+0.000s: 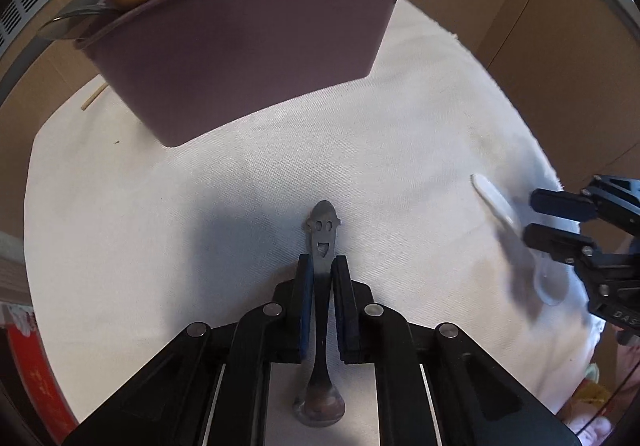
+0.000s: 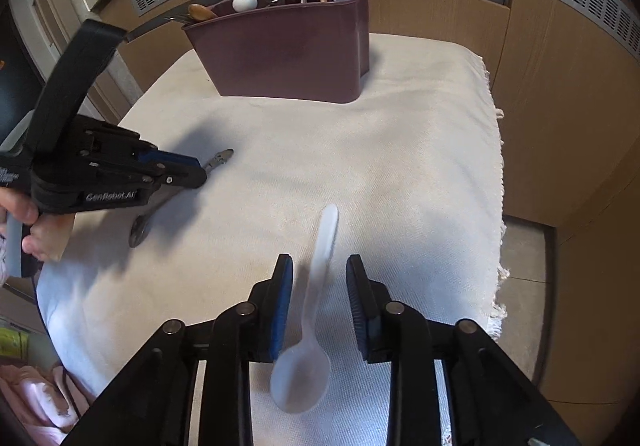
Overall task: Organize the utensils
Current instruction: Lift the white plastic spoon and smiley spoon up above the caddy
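My left tool [image 1: 321, 266] is clamped on the handle of the metal smiley spoon [image 1: 321, 242], bowl end toward me, well short of the maroon caddy [image 1: 248, 45] at the far end of the cloth-covered counter [image 1: 140, 205]. My right tool [image 2: 319, 274] is wide open, fingers either side of the white plastic spoon [image 2: 316, 286] but not touching it; that spoon is blurred, apparently lying on the cloth well short of the caddy. Step looks like pick-up: next I should squeeze the right tool on the white handle, then carry both spoons over the caddy rim and drop them among the utensils already there.
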`<state>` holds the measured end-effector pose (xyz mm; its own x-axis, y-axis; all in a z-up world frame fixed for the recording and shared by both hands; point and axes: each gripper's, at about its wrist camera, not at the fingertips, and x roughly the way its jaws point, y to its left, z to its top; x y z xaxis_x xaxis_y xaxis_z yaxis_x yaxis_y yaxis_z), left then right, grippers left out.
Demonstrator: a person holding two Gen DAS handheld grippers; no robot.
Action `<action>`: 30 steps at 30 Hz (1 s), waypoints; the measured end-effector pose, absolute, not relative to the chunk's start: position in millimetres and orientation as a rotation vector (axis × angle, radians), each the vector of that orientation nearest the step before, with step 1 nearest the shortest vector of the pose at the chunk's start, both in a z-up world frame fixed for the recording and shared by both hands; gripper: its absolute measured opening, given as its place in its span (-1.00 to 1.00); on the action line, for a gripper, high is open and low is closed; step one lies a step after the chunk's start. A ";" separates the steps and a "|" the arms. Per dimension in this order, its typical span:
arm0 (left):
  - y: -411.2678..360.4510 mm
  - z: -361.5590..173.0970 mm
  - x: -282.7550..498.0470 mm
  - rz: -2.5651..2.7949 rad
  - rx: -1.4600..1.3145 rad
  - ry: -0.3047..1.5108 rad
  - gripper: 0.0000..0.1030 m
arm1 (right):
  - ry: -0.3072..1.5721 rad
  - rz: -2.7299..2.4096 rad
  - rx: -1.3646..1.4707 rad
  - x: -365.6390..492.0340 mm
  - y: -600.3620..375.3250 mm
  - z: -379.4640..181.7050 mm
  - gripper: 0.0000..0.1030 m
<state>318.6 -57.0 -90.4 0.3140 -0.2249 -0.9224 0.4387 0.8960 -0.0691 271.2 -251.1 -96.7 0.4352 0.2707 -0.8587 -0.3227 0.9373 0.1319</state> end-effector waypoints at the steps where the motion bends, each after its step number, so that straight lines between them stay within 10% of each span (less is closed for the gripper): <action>1: -52.8 -86.7 313.1 -0.442 0.188 1.148 -0.80 | 1.058 0.369 -0.062 272.9 -247.2 -97.7 -0.45; 7: -11.2 -52.0 278.1 -0.415 -0.033 0.992 -0.80 | 1.077 0.323 -0.117 280.1 -234.5 -109.0 -0.47; 9: 1.1 -40.2 266.2 -0.401 -0.093 0.934 -0.80 | 1.083 0.291 -0.163 277.8 -229.7 -114.0 -0.83; 20: -6.0 3.6 238.6 -0.414 -0.122 0.749 -0.87 | 0.915 0.345 -0.091 238.3 -217.9 -45.9 -0.83; 30: -7.7 -51.2 283.3 -0.363 -0.140 1.048 -0.55 | 0.929 0.352 -0.060 238.1 -220.5 -48.3 -0.83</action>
<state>283.3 -7.7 -51.2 0.4466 -0.3585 -0.8198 0.2261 0.9317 -0.2842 238.1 -220.5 -48.3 0.5461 0.2711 -0.7926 -0.3223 0.9413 0.0999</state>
